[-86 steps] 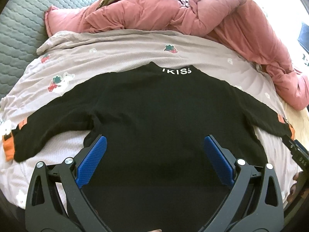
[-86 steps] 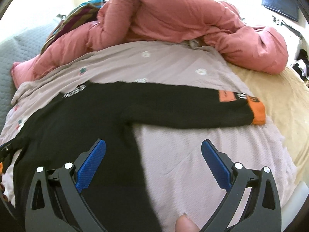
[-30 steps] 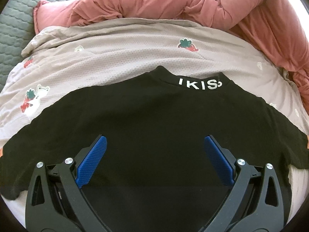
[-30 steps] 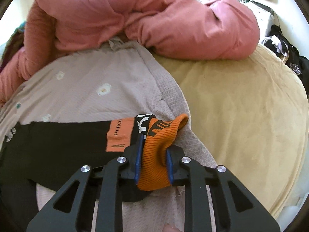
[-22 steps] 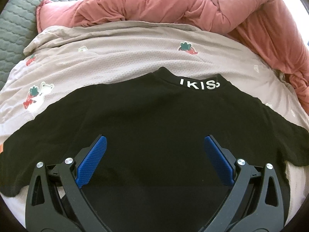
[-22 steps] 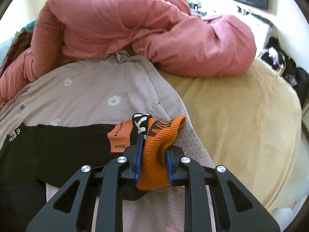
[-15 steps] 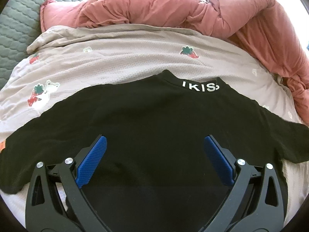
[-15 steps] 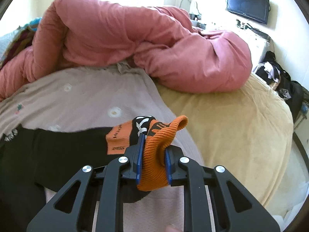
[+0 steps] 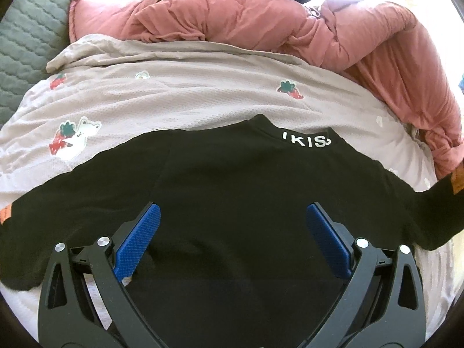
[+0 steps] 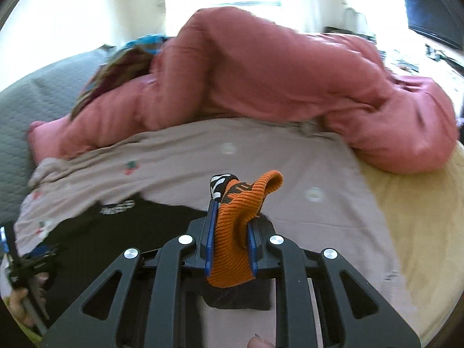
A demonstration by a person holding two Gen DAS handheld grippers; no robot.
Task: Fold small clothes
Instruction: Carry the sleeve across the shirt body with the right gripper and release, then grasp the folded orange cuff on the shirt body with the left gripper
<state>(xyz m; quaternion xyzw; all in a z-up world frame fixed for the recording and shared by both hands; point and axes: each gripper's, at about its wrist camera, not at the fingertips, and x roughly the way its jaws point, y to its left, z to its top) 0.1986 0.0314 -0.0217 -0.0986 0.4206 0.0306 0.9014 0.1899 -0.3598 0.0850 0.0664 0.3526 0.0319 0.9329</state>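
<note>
A small black sweater (image 9: 246, 191) with white letters on its collar lies spread on a pale printed blanket (image 9: 185, 98). My left gripper (image 9: 230, 232) hovers over the sweater's body, open, with nothing between its blue pads. In the right wrist view my right gripper (image 10: 231, 232) is shut on the sweater's orange ribbed cuff (image 10: 240, 217), held up above the blanket. The lifted sleeve (image 9: 435, 211) with its orange patch shows at the right edge of the left wrist view. The black sweater (image 10: 110, 232) lies below and to the left of the cuff.
A bunched pink duvet (image 9: 261, 26) lies across the far side of the bed, also seen as the pink duvet (image 10: 275, 87). A grey quilted mattress (image 9: 26, 37) is at far left, a yellow cover (image 10: 414, 232) at right. A thumb tip (image 10: 258, 342) shows at the bottom edge.
My right gripper has lifted the orange cuff and swung it leftward toward the sweater's body; the collar now shows in its view. The left gripper has drifted a little, staying open.
</note>
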